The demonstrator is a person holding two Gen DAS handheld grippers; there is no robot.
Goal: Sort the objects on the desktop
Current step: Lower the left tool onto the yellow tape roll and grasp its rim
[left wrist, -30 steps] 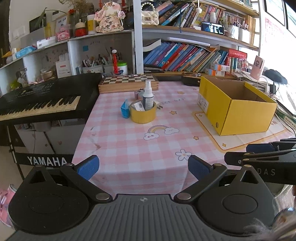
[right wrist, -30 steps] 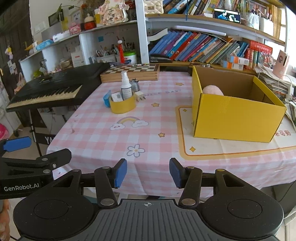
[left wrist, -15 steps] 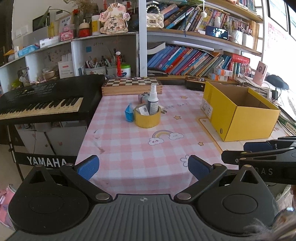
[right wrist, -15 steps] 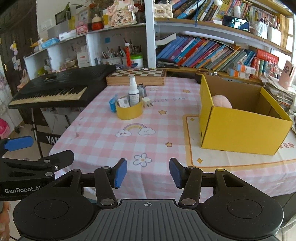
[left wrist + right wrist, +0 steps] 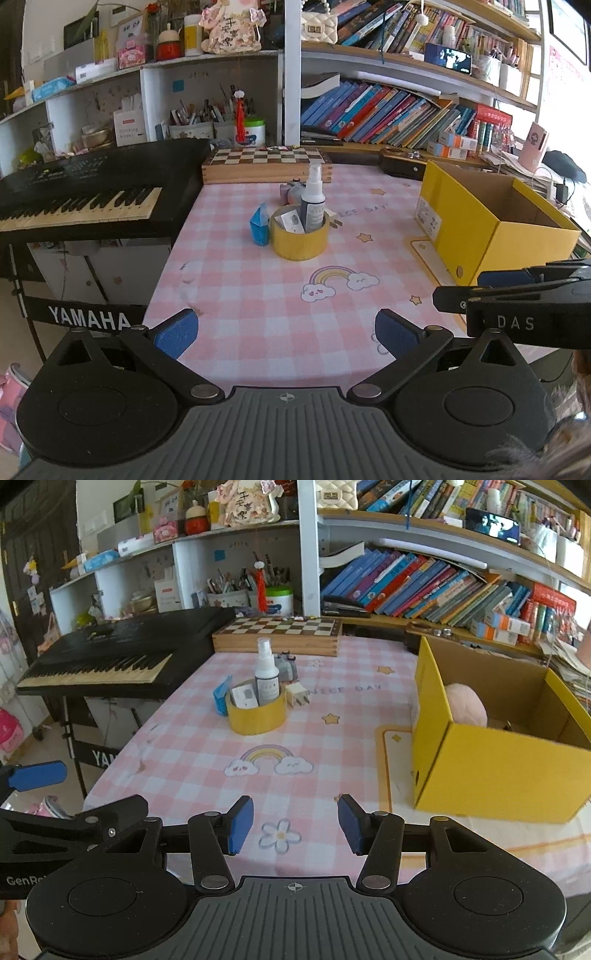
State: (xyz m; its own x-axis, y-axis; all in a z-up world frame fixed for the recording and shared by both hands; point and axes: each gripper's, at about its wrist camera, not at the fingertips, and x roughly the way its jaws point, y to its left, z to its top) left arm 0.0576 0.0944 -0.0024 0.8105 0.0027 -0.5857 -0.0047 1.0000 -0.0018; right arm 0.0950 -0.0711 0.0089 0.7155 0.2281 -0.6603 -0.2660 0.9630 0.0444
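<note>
Grippers: left gripper [image 5: 286,332] and right gripper [image 5: 295,825] both released, empty | tape roll [image 5: 256,716] with spray bottle [image 5: 266,677] upright inside: centre of frame, above-left of right gripper, straight above left one | yellow box [image 5: 491,771]: right side | neither hand clearly nearer.

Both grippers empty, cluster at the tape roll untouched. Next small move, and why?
Probably carry the left gripper forward to the spray bottle standing inside the yellow tape roll. Both it and the right gripper hang open and empty at the near table edge; the yellow box holds only something pink.
</note>
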